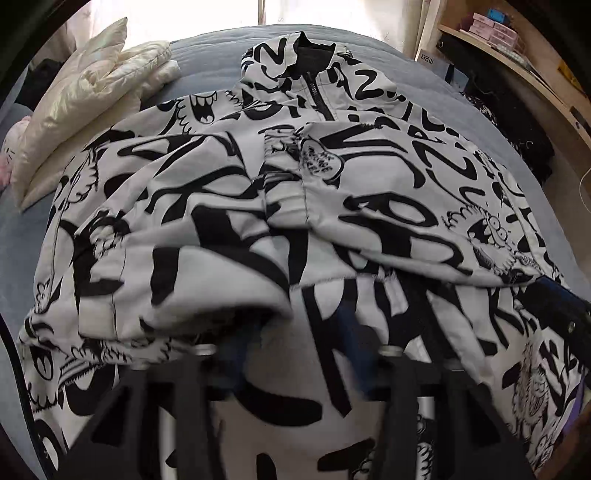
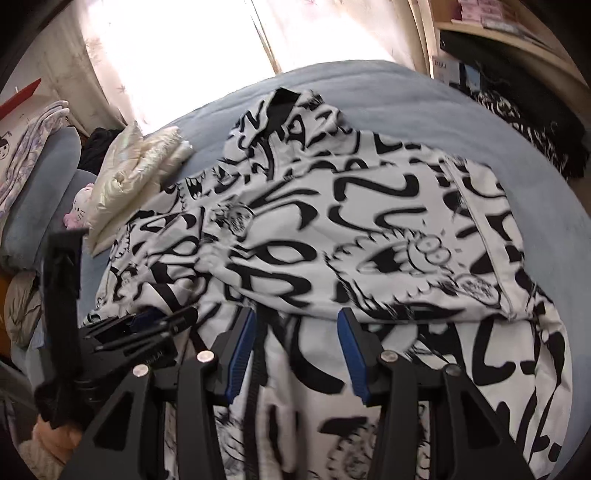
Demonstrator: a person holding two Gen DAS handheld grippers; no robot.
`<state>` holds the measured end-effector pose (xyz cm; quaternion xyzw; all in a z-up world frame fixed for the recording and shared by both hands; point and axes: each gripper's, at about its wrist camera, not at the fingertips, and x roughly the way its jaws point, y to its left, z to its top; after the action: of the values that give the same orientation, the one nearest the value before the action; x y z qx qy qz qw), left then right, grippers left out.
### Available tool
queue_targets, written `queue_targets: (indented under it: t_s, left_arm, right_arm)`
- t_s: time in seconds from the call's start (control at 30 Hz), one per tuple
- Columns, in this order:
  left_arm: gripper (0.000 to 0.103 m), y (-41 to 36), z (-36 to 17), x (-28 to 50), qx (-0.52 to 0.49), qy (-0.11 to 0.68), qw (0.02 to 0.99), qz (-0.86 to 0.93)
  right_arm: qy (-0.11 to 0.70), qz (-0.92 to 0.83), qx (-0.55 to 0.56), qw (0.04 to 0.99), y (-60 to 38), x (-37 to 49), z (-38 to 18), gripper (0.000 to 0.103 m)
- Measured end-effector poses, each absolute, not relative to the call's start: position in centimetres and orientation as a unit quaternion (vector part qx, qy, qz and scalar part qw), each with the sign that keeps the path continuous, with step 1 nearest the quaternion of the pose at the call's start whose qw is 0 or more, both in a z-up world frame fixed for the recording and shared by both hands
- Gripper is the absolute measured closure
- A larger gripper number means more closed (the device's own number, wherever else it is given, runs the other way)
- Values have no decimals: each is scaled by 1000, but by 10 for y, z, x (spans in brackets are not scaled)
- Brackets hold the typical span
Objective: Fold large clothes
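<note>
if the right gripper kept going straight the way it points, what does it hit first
Most likely the black-and-white printed jacket on the bed: the right gripper points down at the folded-over sleeve edge just ahead of its open jaws. Depth is hard to judge.

Blue-grey bedspread (image 1: 207, 62) covers the bed; a cream puffy quilted garment (image 1: 92, 107) lies folded at its far left, with a pink-and-white plush toy (image 2: 79, 210) just beside it. Bright curtained window (image 2: 177, 48) behind the bed. To the right, a wooden shelf (image 1: 517, 74) holds small pink boxes (image 1: 491, 26), dark patterned fabric (image 2: 528, 122) heaped beneath.
</note>
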<state>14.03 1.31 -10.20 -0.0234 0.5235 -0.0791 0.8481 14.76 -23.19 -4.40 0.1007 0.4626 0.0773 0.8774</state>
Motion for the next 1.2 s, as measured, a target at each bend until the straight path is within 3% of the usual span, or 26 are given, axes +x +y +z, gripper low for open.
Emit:
queue_targets:
  t_s: [0.03, 0.1, 0.43, 0.53, 0.83, 1.13, 1.17, 1.2]
  left_arm:
    - [31, 16, -99, 135, -29, 519, 850, -84]
    - [25, 24, -93, 124, -43, 514, 851, -98]
    - [25, 97, -52, 68, -65, 487, 869, -54]
    - [25, 125, -51, 60, -80, 485, 871, -24]
    - [25, 182, -57, 59, -114, 482, 868, 36]
    - [25, 196, -71, 70, -127, 488, 862, 49]
    - [25, 197, -71, 71, -129, 487, 862, 52]
    - [25, 198, -71, 71, -131, 486, 862, 53]
  right_arm:
    - [463, 80, 102, 877, -234, 147, -46, 57]
    - [464, 92, 105, 875, -234, 146, -48, 57]
    - [446, 185, 57, 874, -184, 140, -28, 56]
    - [441, 215, 22, 871, -156, 141, -22, 44]
    - [411, 277, -166, 853, -50, 153, -35, 41]
    - [363, 258, -389, 806, 14, 154, -96, 42]
    - [357, 252, -392, 810, 17, 156, -96, 54]
    - [358, 254, -385, 812, 18, 158, -93, 82]
